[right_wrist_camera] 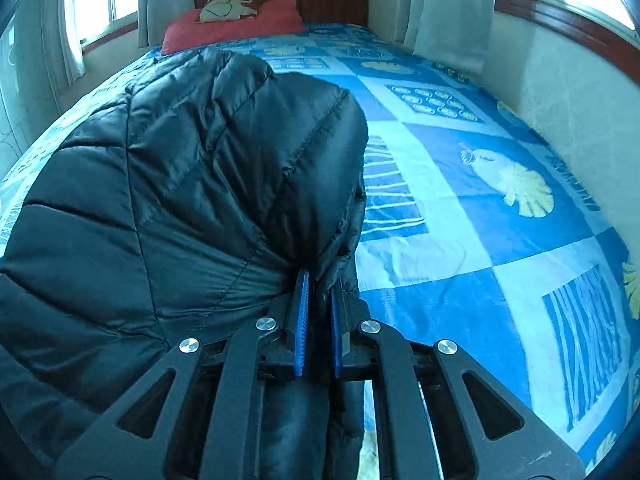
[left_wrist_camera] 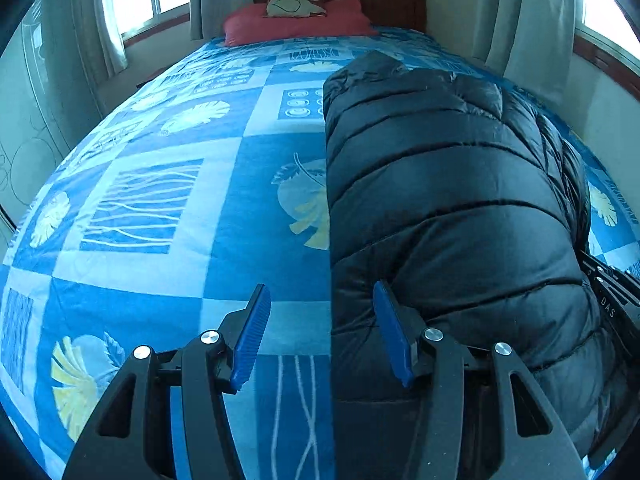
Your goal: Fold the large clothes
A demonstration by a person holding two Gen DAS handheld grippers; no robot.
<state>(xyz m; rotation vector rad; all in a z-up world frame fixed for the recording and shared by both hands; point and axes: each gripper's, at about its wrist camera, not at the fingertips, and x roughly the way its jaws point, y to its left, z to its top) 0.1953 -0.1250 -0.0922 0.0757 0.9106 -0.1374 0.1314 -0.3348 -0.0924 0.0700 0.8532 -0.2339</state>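
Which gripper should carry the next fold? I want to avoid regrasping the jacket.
Right. The right gripper is shut on the black puffer jacket at its edge, while the left gripper is open, gripping nothing, over the blue bedspread.

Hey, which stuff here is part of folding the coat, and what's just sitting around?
Part of the job:
black puffer jacket
right tool, clamped on the jacket's edge
left tool, open beside the jacket

Just lying about:
red pillow
cream cushion
blue bedspread

Both views low, close over the bed (left_wrist_camera: 160,200), facing the headboard (right_wrist_camera: 320,0); jacket (left_wrist_camera: 440,200) shared.
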